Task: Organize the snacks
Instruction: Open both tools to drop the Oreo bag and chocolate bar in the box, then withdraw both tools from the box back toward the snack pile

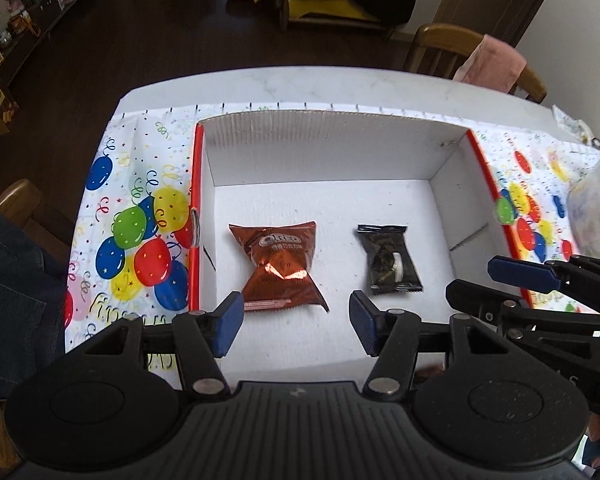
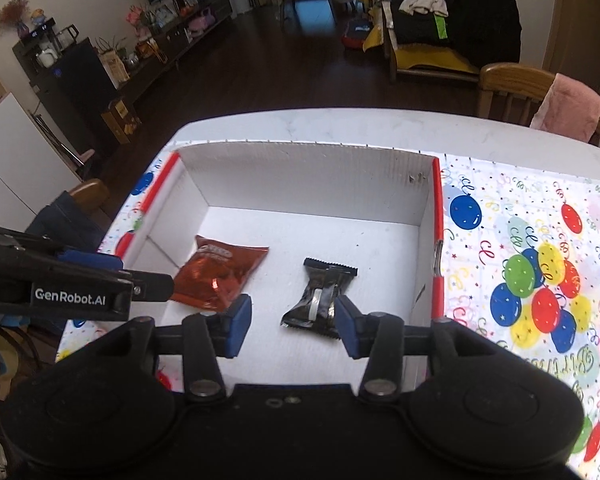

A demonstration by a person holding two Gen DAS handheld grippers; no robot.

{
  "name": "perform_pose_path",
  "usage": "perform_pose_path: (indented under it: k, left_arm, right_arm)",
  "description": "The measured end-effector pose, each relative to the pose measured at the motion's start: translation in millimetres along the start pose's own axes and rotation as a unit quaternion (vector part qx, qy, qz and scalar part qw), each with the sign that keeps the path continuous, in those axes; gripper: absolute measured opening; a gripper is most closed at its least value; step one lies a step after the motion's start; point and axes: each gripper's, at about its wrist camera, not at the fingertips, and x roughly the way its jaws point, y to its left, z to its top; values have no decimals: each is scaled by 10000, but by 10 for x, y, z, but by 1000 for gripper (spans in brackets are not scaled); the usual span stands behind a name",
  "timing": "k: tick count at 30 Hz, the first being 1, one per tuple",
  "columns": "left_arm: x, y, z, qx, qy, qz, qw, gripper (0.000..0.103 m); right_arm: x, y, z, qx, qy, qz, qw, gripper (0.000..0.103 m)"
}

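Observation:
A white cardboard box with red edges (image 1: 324, 148) (image 2: 300, 176) stands on the table. A brown Oreo packet (image 1: 281, 266) (image 2: 218, 274) lies in it on the left and a black snack packet (image 1: 390, 260) (image 2: 320, 300) on the right. My left gripper (image 1: 296, 322) is open and empty, above the box's near edge in front of the Oreo packet. My right gripper (image 2: 294, 328) is open and empty, just before the black packet. The right gripper shows from the side in the left wrist view (image 1: 540, 280); the left one shows in the right wrist view (image 2: 112, 276).
A balloon-print cloth (image 1: 136, 232) (image 2: 540, 280) covers the white table (image 1: 340, 84). A clear plastic bag (image 1: 598, 208) lies at the right. Wooden chairs (image 1: 452, 44) (image 2: 516, 88) stand at the far side, one with a pink cloth (image 1: 494, 62).

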Motion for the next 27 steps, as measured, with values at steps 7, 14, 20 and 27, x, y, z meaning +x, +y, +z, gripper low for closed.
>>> perform_pose_path:
  k: [7, 14, 20, 27]
  left_arm:
    - [-340, 3, -268, -11, -350, -79, 9994, 57]
    - [-625, -6, -513, 113, -669, -97, 9976, 57]
    - [-815, 40, -720, 95, -896, -175, 9958, 60]
    - [-1063, 94, -997, 125, -1238, -247, 9919, 64]
  right_arm:
    - [-305, 126, -162, 37, -277, 3, 9996, 55]
    - [-556, 233, -321, 71, -498, -2, 9987, 65]
    - [-723, 279, -481, 137, -621, 56, 9980, 71]
    - [-950, 366, -705, 157, -838, 93, 9963, 82]
